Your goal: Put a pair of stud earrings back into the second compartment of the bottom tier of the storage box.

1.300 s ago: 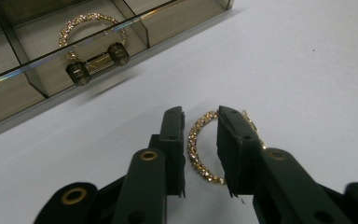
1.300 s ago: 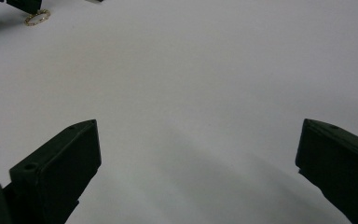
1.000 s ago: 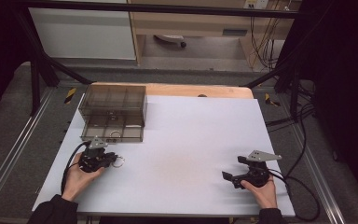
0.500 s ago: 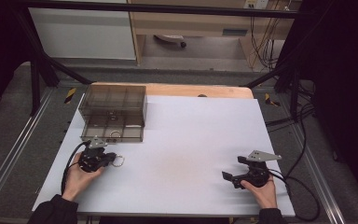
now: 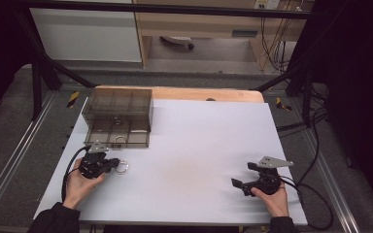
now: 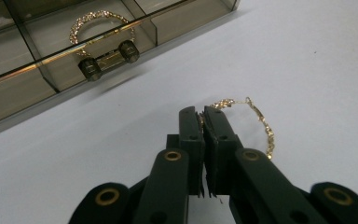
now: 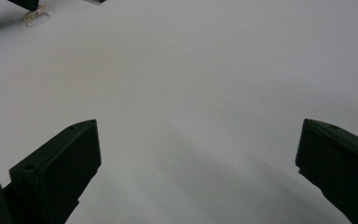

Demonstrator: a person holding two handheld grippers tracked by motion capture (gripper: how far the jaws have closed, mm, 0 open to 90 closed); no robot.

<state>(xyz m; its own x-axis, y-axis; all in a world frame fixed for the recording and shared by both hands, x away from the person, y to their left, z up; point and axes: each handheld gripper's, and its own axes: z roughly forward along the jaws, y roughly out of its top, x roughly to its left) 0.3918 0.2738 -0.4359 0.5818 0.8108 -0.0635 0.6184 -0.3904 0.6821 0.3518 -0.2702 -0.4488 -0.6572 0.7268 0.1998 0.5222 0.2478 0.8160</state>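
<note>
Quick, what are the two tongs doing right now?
Left tongs: closed, pinching the gold bracelet on the table.
Right tongs: wide open, holding nothing.

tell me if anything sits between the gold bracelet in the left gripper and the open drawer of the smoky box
Nothing visible does. The left gripper is shut on the gold bracelet, and bare white table lies between it and the open drawer, which already holds another bracelet.

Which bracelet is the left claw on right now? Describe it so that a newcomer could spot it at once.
Start at the smoky transparent drawer box at the table's far left corner, then come toward the person to the left claw. Its jaws are shut on a thin gold chain bracelet lying on the white tabletop. The other, a thicker sparkly bangle, sits inside the drawer behind its two knobs.
</note>
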